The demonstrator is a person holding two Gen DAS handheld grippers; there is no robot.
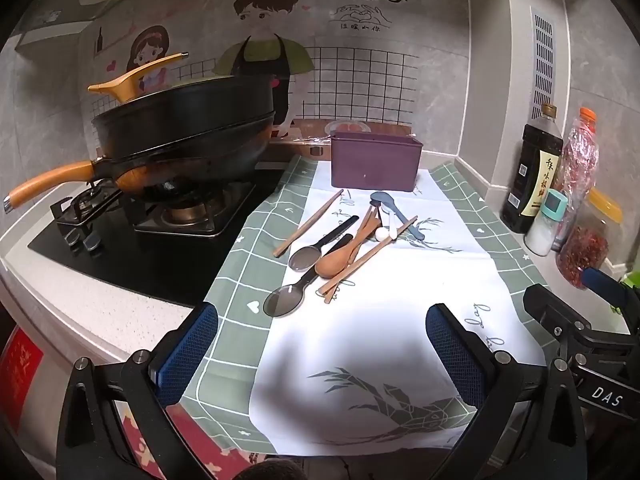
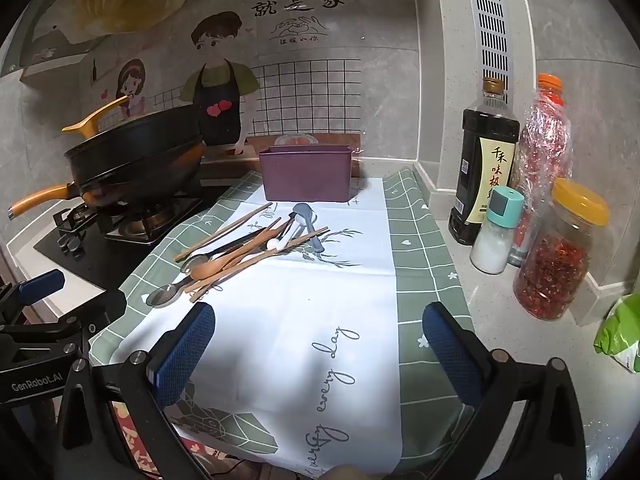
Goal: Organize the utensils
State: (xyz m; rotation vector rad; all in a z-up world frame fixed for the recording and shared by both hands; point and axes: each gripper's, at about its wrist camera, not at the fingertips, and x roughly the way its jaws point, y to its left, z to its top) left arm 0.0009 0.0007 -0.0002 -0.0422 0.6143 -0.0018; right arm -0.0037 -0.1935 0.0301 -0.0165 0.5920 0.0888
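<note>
A pile of utensils lies on the white and green cloth (image 1: 400,320): a wooden spoon (image 1: 340,262), two dark spoons (image 1: 308,256) (image 1: 286,300), wooden chopsticks (image 1: 308,222), a blue-grey spoon (image 1: 394,208) and a small white spoon (image 1: 382,233). The pile also shows in the right wrist view (image 2: 240,248). A purple box (image 1: 374,166) (image 2: 306,176) stands behind the pile. My left gripper (image 1: 322,344) is open and empty, near the front of the cloth. My right gripper (image 2: 318,344) is open and empty beside it.
A black wok (image 1: 180,140) with orange handles sits on the gas stove (image 1: 120,232) at the left. A soy sauce bottle (image 2: 482,160), a salt shaker (image 2: 496,232), a chilli jar (image 2: 556,252) and a chilli bottle (image 2: 544,140) stand at the right wall.
</note>
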